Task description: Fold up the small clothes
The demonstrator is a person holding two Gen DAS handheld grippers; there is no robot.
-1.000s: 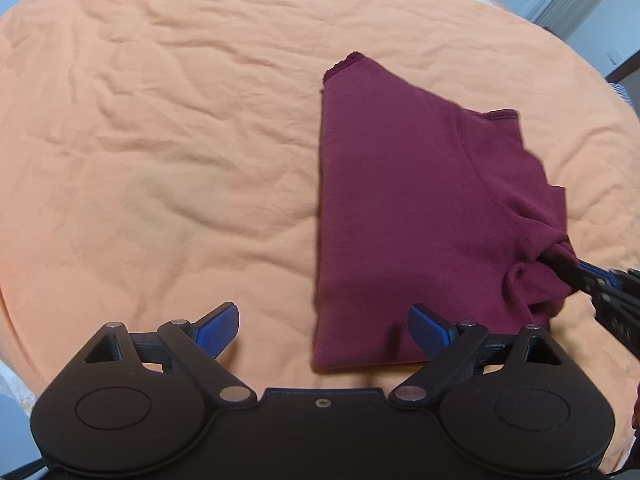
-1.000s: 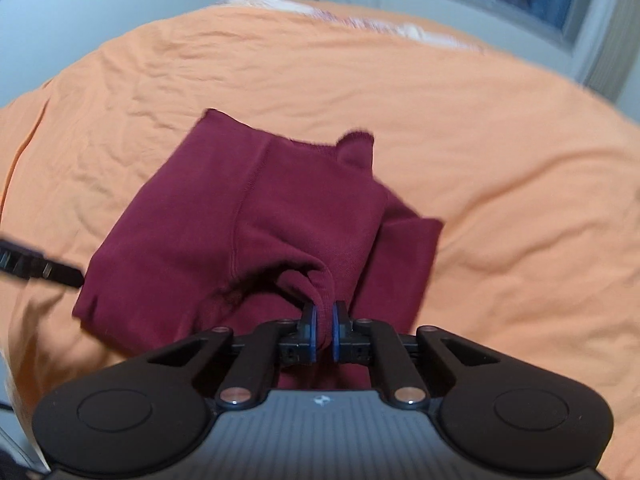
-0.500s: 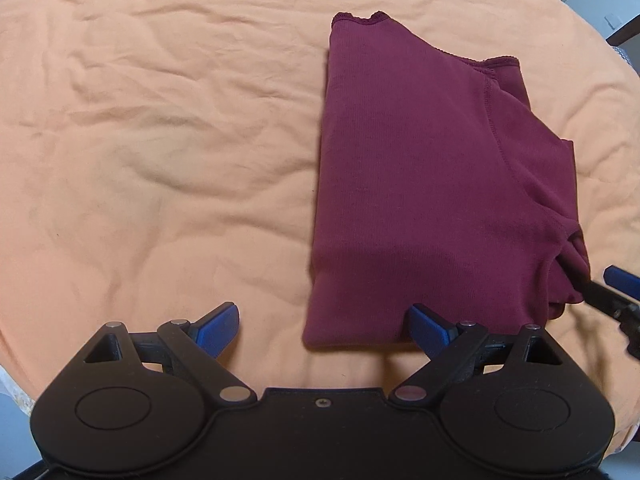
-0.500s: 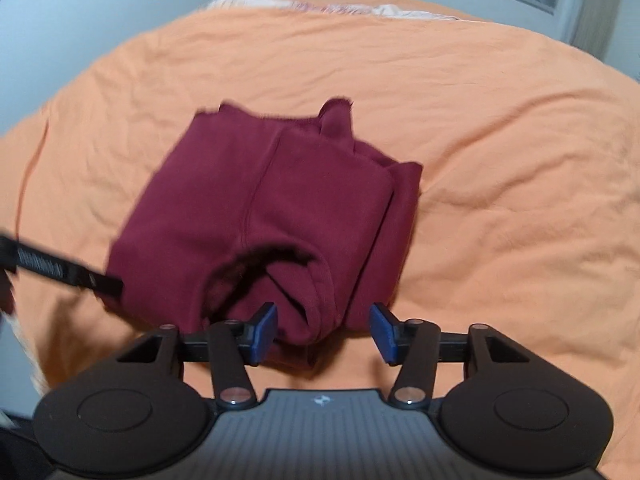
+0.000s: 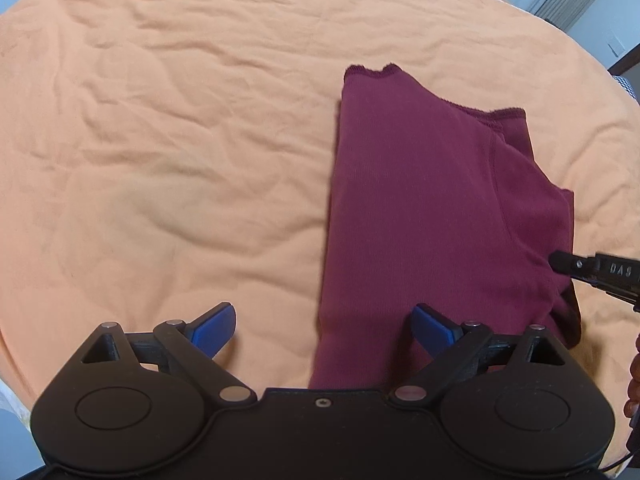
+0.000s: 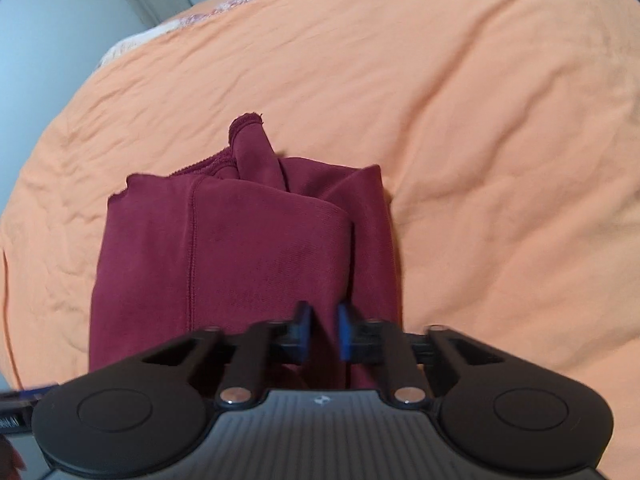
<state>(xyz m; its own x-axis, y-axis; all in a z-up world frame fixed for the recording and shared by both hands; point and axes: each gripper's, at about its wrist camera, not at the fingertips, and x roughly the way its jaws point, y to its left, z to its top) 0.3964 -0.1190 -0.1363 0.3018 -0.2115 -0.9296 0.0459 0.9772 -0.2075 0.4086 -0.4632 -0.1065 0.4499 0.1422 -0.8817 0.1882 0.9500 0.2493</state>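
Orange bed sheet (image 5: 168, 128) carries the maroon garment (image 5: 412, 216), now lying flat and folded. Right tool (image 6: 323, 332), released half a second ago, has narrowed again around the folded edge; whether it grips, cannot tell. Left tool (image 5: 324, 326) spread, empty.

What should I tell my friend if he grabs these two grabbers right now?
Left gripper: open, empty, at the near edge of the maroon garment.
Right gripper: jaws nearly together around a fold on the garment's right side; whether it grips firmly cannot be told.
The garment lies on the orange bedsheet, already folded into a narrow stack, with layers bunched unevenly on its right side.
Left to do: probably tidy that side, then fold once more.
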